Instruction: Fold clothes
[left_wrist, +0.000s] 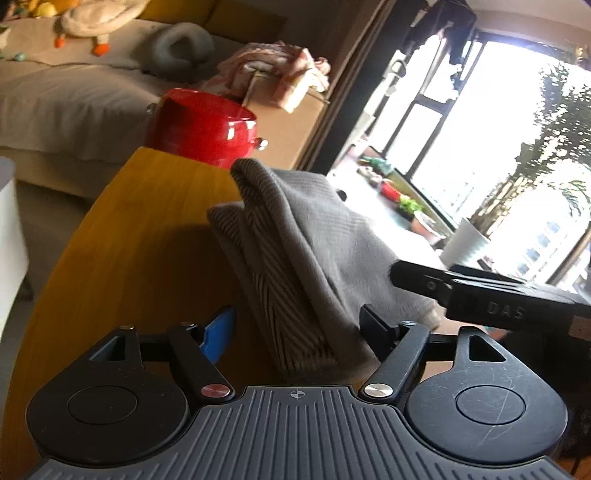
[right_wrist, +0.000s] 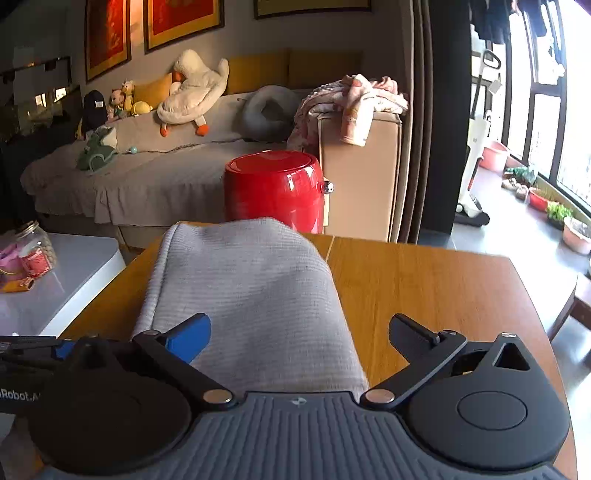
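A grey ribbed garment (right_wrist: 243, 291) lies folded in a long strip on the wooden table (right_wrist: 436, 291). My right gripper (right_wrist: 299, 334) stands open over its near end; the blue finger (right_wrist: 188, 336) rests above the cloth and the black one over bare wood. In the left wrist view the same garment (left_wrist: 295, 258) bunches up in folds between the fingers of my left gripper (left_wrist: 297, 328). That gripper is open, its blue finger (left_wrist: 218, 332) clear of the cloth. The right gripper's black body (left_wrist: 480, 295) shows beside the garment there.
A red round container (right_wrist: 273, 192) stands just past the table's far edge. Behind it are a sofa (right_wrist: 147, 177) with plush toys and a cardboard box (right_wrist: 358, 173) draped with pink clothes. A white side table (right_wrist: 55, 280) with a jar is at left, and a window at right.
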